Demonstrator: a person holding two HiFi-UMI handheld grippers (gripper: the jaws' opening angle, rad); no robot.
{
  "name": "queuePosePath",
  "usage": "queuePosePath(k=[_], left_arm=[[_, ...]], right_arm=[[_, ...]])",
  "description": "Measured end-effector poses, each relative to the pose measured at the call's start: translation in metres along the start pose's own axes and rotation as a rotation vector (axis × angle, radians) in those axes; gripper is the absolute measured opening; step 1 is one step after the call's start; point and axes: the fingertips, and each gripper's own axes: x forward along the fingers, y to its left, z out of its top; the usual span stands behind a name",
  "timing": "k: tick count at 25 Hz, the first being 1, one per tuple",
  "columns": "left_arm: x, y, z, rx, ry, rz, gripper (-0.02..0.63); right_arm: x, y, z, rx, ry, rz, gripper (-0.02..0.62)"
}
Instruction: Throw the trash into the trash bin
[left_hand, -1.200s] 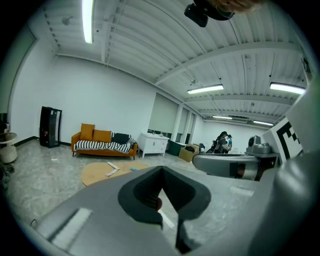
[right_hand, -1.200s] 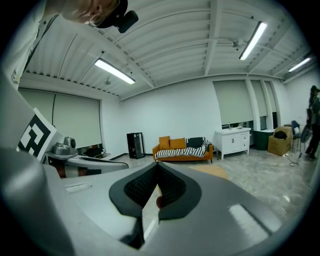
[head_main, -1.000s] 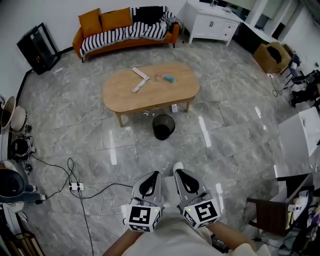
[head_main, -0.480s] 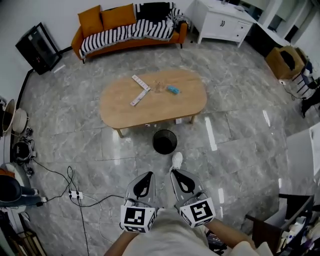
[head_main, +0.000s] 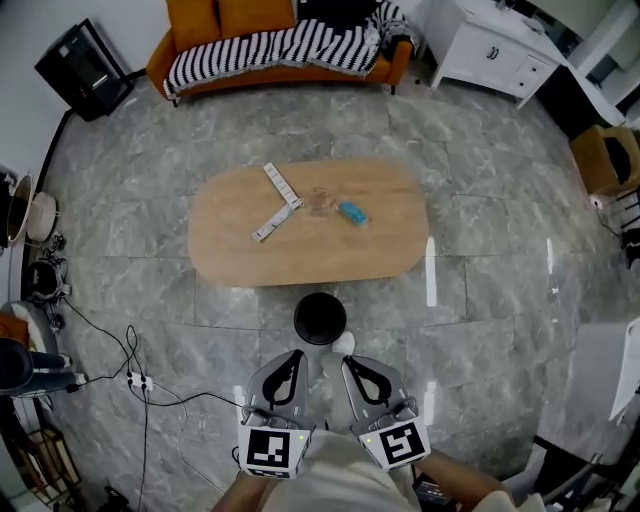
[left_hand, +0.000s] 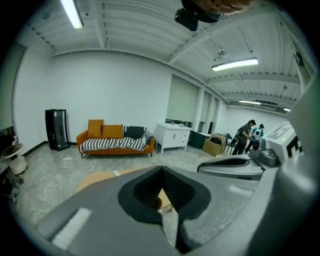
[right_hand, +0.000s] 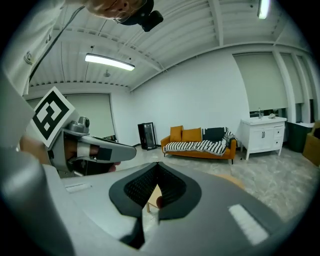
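The black round trash bin (head_main: 320, 318) stands on the floor just in front of the oval wooden table (head_main: 300, 250). On the table lie two white strips (head_main: 274, 200), a small clear crumpled thing (head_main: 319, 200) and a blue wrapper (head_main: 351, 212). My left gripper (head_main: 290, 354) and right gripper (head_main: 353, 359) hang side by side at the bottom, short of the bin, both shut and empty. In the left gripper view the jaws (left_hand: 162, 168) meet over the table; the right gripper view shows its jaws (right_hand: 157, 164) closed too.
An orange sofa (head_main: 280, 45) with a striped blanket stands beyond the table. A white cabinet (head_main: 495, 50) is at the back right and a black unit (head_main: 85, 70) at the back left. Cables and a power strip (head_main: 135, 380) lie on the floor at left. People stand far right (left_hand: 247, 135).
The view has moved forward: table and bin now sit closer and lower in the head view. Both grippers stay shut and side by side.
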Motion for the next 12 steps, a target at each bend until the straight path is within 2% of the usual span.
queuePosePath(k=[5, 12], left_arm=[[0.046, 0.008, 0.017, -0.02, -0.01, -0.002, 0.0], [0.095, 0.02, -0.006, -0.026, 0.032, -0.052, 0.0]], right_arm=[[0.038, -0.053, -0.01, -0.017, 0.061, -0.02, 0.021], [0.077, -0.089, -0.036, -0.016, 0.138, -0.041, 0.021]])
